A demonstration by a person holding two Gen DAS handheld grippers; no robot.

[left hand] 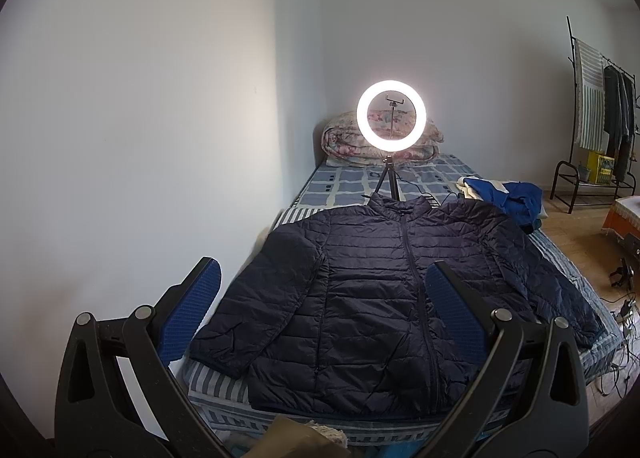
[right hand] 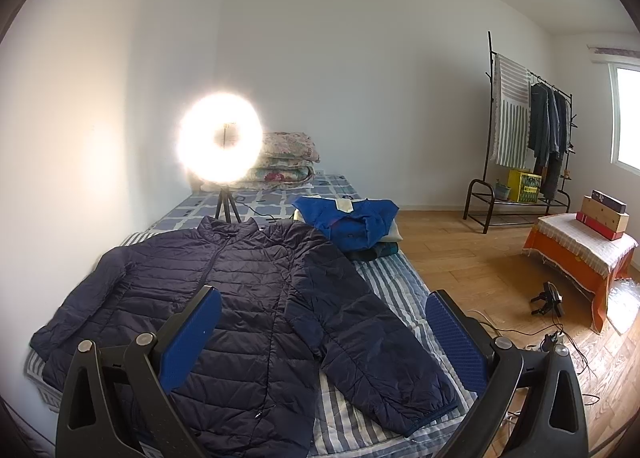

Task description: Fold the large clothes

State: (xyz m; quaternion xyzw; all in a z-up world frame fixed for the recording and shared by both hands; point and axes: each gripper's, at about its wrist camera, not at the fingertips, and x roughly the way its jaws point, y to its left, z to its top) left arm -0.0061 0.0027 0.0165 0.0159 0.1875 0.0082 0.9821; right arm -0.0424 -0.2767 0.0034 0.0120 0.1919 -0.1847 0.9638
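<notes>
A dark navy quilted puffer jacket (left hand: pixel 372 290) lies flat and zipped on the striped bed cover (left hand: pixel 224 378), front up, both sleeves spread out to the sides. My left gripper (left hand: pixel 324 278) hovers open above the jacket's lower front, holding nothing. In the right wrist view the same jacket (right hand: pixel 240 298) fills the bed, its right sleeve (right hand: pixel 372 342) reaching toward the mattress edge. My right gripper (right hand: pixel 324 310) hangs open over that sleeve and the hem, nothing between its blue pads (right hand: pixel 192 338).
A lit ring light on a tripod (left hand: pixel 391 116) stands on the bed behind the collar, with folded quilts (right hand: pixel 284 166) beyond. A blue garment pile (right hand: pixel 352 226) lies at the bed's right. Wall on the left; clothes rack (right hand: pixel 532 138), orange-covered stool (right hand: pixel 580 258) and floor cables (right hand: pixel 556 334) to the right.
</notes>
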